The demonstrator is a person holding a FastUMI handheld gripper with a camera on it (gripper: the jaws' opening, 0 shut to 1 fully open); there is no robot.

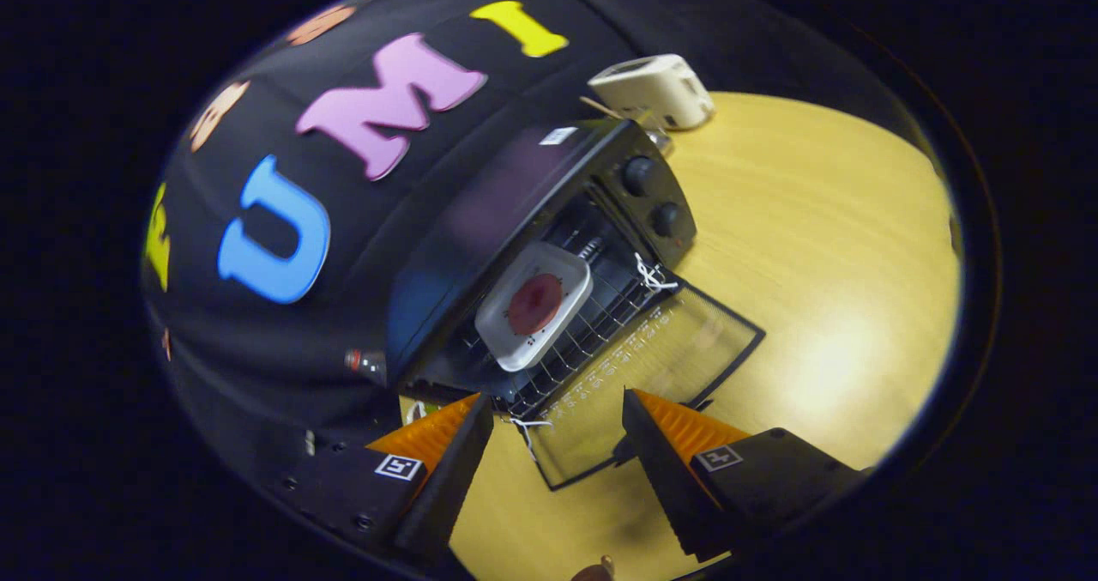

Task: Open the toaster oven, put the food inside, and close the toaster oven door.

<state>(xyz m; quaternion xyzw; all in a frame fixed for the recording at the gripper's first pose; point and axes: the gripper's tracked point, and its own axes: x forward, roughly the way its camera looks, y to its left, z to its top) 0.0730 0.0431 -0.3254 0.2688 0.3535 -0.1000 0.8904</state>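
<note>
Gripper view. The gripper (558,452) is held with its fingers spread apart and nothing between them. Just ahead, the toaster oven (549,246) is seen with its glass door (652,375) folded flat onto the wooden table (815,263). The plate of food (533,305) is already seated on the wire rack (592,328) inside. The door's free edge lies nearest the fingers, so closing would probably call for lifting it away from them.

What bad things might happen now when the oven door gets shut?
The gripper is open, holding nothing, with the lowered glass door just ahead of its fingers. A lift from one corner could slip off. The plate of food sits near the rack's front, so the closing door might bump it. The string at the hinge might get pinched.
</note>
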